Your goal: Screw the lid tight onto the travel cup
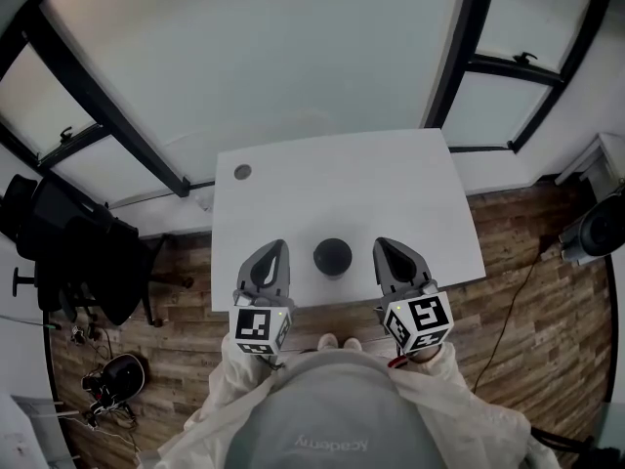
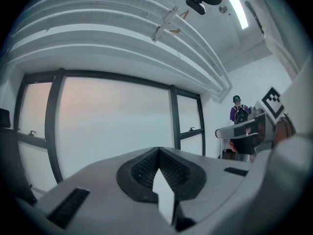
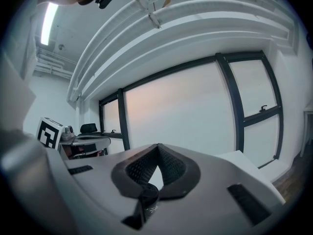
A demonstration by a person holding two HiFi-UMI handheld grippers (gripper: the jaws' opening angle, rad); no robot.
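Travel cup, near front edge of table

White rectangular table below your tongs, standing on wood floor. Your left gripper and right gripper hang over its near edge, tips pointing away from you. Travel cup, dark, round top seen from above, stands on table between your two grippers, apart from both. Small grey round disc set in tabletop, well ahead of left gripper, near far left corner.
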